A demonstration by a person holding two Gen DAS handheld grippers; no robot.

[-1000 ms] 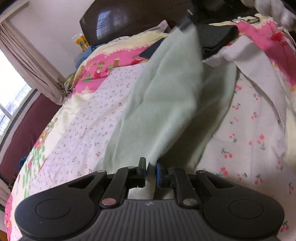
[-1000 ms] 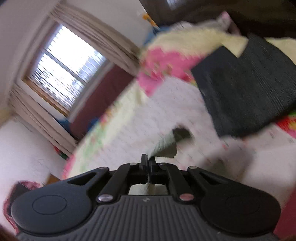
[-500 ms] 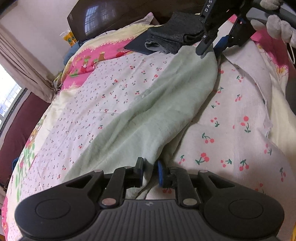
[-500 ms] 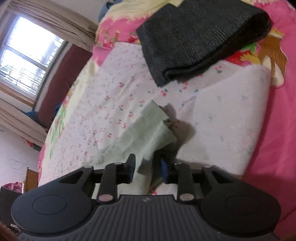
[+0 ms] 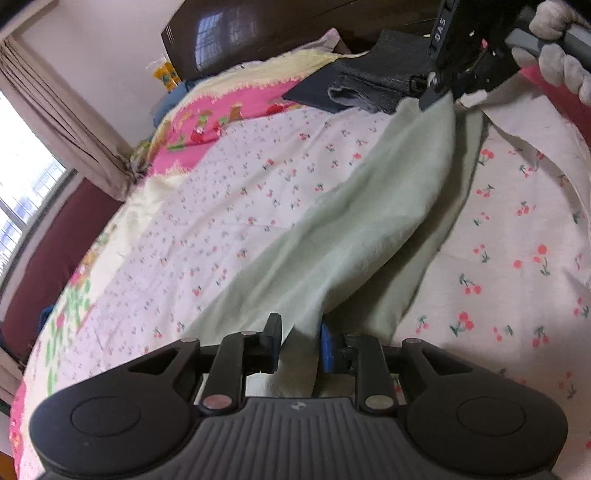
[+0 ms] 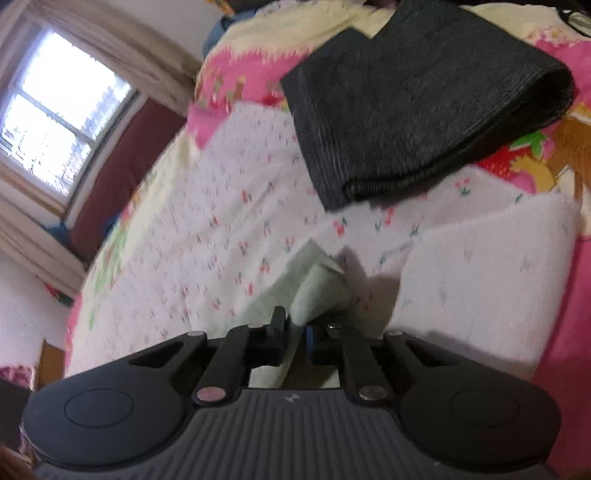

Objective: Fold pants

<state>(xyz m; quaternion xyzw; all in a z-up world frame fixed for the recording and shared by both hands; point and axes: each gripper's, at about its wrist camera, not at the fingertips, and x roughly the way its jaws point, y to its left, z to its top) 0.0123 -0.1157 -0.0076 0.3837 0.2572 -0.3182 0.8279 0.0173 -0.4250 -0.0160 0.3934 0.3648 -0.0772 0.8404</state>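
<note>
Pale green pants (image 5: 354, 221) lie stretched along the cherry-print bedspread (image 5: 236, 206). My left gripper (image 5: 298, 341) is at their near end, its jaws a little apart with a fold of green cloth between them. My right gripper (image 5: 439, 92) is at the far end, seen in the left wrist view. In the right wrist view my right gripper (image 6: 295, 334) is shut on a bunched corner of the pants (image 6: 317, 291).
A folded dark grey garment (image 6: 413, 107) lies just beyond the pants' far end; it also shows in the left wrist view (image 5: 376, 81). A white folded cloth (image 6: 487, 273) lies to the right. A dark headboard (image 5: 258, 29) and a window (image 6: 55, 122) border the bed.
The pants came down from the air onto the bed. My right gripper opened, then closed on the far corner. My left gripper's jaws widened slightly.
</note>
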